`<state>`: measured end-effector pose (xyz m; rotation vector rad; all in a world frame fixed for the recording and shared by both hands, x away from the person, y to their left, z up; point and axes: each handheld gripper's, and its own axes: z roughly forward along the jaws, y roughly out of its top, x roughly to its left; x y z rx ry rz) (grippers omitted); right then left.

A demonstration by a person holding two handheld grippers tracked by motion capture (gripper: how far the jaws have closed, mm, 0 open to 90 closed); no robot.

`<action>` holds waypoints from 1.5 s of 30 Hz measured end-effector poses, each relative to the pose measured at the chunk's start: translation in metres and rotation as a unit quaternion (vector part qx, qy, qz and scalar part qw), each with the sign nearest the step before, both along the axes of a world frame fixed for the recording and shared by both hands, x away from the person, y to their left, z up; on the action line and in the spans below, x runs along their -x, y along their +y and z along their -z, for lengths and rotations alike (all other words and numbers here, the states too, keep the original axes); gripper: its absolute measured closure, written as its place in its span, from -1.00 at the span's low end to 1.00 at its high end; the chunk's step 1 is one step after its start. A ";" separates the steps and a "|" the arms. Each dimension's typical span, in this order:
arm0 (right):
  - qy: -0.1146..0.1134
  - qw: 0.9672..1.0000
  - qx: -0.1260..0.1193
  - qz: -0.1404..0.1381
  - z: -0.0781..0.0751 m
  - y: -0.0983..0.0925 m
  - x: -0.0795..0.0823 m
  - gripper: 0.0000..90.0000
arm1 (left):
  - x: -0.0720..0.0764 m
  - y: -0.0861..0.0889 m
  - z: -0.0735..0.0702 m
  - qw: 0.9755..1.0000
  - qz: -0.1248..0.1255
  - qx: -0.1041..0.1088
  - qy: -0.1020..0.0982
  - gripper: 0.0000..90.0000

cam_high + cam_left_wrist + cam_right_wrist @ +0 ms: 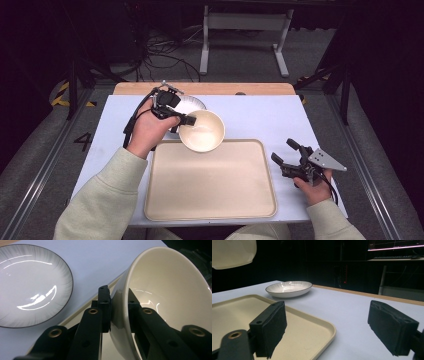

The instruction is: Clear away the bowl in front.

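A cream bowl (202, 131) hangs tilted above the far edge of the beige tray (210, 192). My left gripper (186, 120) is shut on the bowl's near rim; in the left gripper view one black pad presses the outside of the bowl (165, 295) and the other its inside. A white plate with a dark rim (192, 104) lies on the table behind the bowl, also seen as the plate (30, 285) and the plate (289, 289). My right gripper (287, 153) rests low at the tray's right edge, open, nothing between its pads (270, 328).
The tray (294, 325) lies on a white table top (265, 117) with a wooden strip (202, 88) along its far edge. Beyond the table are cables, a desk frame (245, 30) and dark floor. Table edges lie close to the right hand.
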<state>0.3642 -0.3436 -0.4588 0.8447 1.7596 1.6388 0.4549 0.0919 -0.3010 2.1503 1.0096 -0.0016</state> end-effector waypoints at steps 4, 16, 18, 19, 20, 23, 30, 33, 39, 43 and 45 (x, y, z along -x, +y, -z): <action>0.000 1.000 0.000 0.000 0.000 0.000 0.000 -0.66 | 0.005 -0.007 0.001 1.000 0.010 -0.001 0.001 0.80; -0.001 1.000 -0.001 0.000 0.000 0.000 0.000 -0.66 | 0.015 -0.024 0.011 0.999 0.046 -0.008 0.016 0.80; -0.001 1.000 -0.001 0.000 0.000 0.000 0.000 -0.66 | 0.016 -0.027 0.014 0.998 0.050 -0.010 0.020 0.80; -0.001 1.000 -0.001 0.000 0.000 0.000 0.000 -0.66 | 0.017 -0.029 0.016 0.998 0.054 -0.012 0.021 0.80; -0.001 1.000 -0.001 -0.001 0.000 0.000 0.000 -0.66 | 0.018 -0.031 0.018 0.998 0.056 -0.016 0.022 0.80; -0.001 1.000 0.000 0.000 0.000 0.000 0.000 -0.66 | 0.018 -0.035 0.022 0.997 0.066 -0.025 0.025 0.80; -0.001 1.000 -0.001 -0.001 0.000 0.000 0.000 -0.66 | 0.021 -0.042 0.032 0.996 0.076 -0.032 0.033 0.80; -0.001 1.000 -0.001 -0.001 0.000 0.000 0.000 -0.66 | 0.022 -0.045 0.037 0.995 0.079 -0.038 0.037 0.80; -0.001 1.000 0.000 0.000 0.000 0.000 0.000 -0.66 | 0.022 -0.050 0.050 0.993 0.087 -0.060 0.048 0.80; -0.002 1.000 -0.001 0.000 0.000 0.000 0.000 -0.66 | 0.021 -0.052 0.057 0.992 0.090 -0.068 0.055 0.80; -0.001 1.000 0.000 0.000 0.000 0.001 0.001 -0.66 | 0.022 -0.054 0.061 0.992 0.091 -0.069 0.058 0.80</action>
